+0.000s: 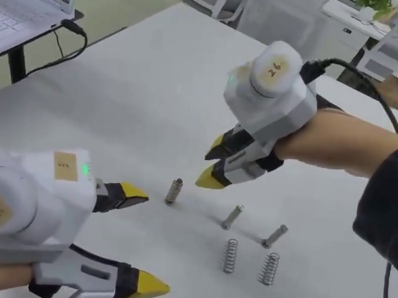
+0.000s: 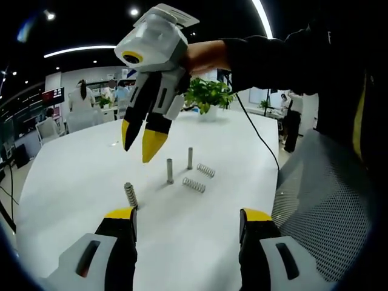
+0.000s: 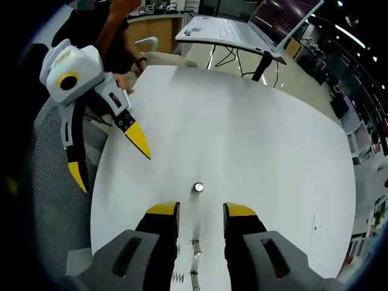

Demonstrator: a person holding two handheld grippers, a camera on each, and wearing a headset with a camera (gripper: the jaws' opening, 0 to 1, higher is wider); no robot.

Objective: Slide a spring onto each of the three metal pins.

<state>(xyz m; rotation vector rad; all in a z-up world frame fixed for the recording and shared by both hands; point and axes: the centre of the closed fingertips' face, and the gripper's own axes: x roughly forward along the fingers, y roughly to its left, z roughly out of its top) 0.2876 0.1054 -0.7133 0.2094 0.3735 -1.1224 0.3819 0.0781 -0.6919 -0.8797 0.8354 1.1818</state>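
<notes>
Three short metal pins stand on the white table (image 1: 141, 99). The leftmost pin (image 1: 174, 191) wears a spring; the middle pin (image 1: 232, 217) and the right pin (image 1: 274, 236) are bare. Two loose springs (image 1: 230, 255) (image 1: 269, 269) lie in front of them. My right gripper (image 1: 210, 166) hovers just above and right of the sprung pin, jaws slightly apart and holding nothing; its own view looks down on that pin's top (image 3: 198, 187). My left gripper (image 1: 144, 243) is wide open at the near left, left of the sprung pin (image 2: 130, 195).
A laptop (image 1: 26, 6) with a black cable (image 1: 67, 45) sits on a side desk at the far left. Chairs and cabinets stand past the table's far edge. The right gripper's cable (image 1: 381, 105) trails over the person's arm.
</notes>
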